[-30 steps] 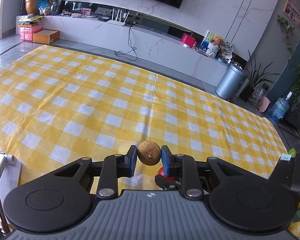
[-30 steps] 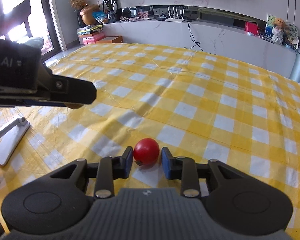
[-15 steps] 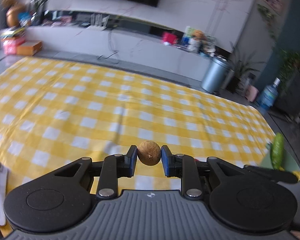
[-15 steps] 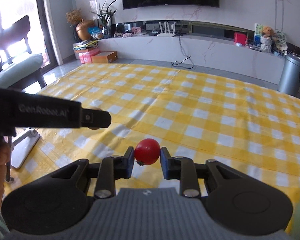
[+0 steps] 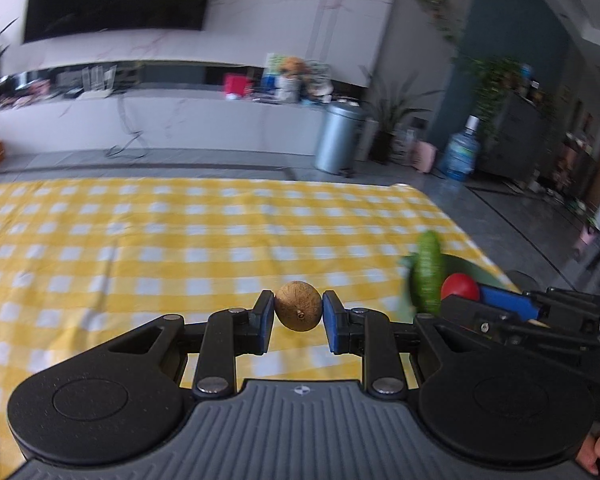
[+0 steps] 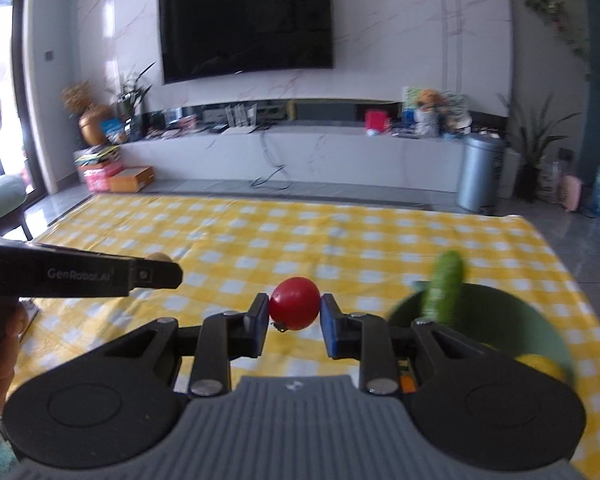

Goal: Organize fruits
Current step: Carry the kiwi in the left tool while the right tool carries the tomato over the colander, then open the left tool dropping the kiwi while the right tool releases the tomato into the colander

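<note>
Two grippers, left gripper (image 5: 299, 317) clamping a brown fruit (image 5: 299, 306) and right gripper (image 6: 294, 314) clamping a tomato (image 6: 294, 303), risk collision or dropped fruit near the green bowl (image 6: 500, 312) at lower right.

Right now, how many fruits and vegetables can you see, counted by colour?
Brown: 1, the round fruit held in the left gripper.
Red: 1, the tomato held in the right gripper.
Green: 1, the cucumber standing in the green bowl.
Yellow: 1, the fruit in that bowl.
Total: 4.
</note>
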A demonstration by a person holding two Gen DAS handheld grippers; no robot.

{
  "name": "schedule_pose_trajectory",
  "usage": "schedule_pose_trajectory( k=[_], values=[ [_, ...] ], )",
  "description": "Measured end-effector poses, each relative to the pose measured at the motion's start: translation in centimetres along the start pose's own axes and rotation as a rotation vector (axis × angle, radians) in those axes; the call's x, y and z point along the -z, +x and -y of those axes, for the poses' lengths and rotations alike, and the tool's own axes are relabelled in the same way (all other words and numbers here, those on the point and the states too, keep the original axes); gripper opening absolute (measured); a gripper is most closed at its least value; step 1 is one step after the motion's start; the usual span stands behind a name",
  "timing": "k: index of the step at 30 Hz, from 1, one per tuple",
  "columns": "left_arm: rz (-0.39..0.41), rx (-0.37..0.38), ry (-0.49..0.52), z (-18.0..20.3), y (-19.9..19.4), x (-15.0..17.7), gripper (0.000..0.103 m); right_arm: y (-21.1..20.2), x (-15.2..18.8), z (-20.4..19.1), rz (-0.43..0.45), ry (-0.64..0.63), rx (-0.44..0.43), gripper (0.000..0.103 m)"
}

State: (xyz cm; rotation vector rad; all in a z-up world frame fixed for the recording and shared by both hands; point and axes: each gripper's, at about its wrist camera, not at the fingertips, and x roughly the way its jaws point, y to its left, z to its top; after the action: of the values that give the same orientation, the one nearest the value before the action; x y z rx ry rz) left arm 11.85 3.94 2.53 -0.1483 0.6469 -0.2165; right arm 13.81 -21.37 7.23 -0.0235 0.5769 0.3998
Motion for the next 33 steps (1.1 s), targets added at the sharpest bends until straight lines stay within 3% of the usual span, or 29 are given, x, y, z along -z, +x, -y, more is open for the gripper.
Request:
schedule_pose_trajectory(
  k=[7, 13, 28, 33],
  values=[
    [-0.024, 0.105, 0.071, 5.4, 1.6, -0.9, 0.029, -3.9, 1.1, 5.5, 0.049, 0.093, 0.114, 0.024],
    [-0.088, 0.197, 0.113, 8.9, 4.2, -0.9, 0.029, -4.6, 2.3, 8.4, 0.029, 0.140, 0.164, 0.024],
    [-0.334, 0.243, 0.107, 11.7, 12.0, 1.6, 0.028, -0.4, 5.0, 11.0, -0.158, 0.235, 0.109, 0.025],
    [-0.366, 0.251, 0.112, 12.0, 12.7, 2.1, 0.029, 0.8, 5.5, 11.6, -0.220, 0.259, 0.092, 0.025]
  ],
)
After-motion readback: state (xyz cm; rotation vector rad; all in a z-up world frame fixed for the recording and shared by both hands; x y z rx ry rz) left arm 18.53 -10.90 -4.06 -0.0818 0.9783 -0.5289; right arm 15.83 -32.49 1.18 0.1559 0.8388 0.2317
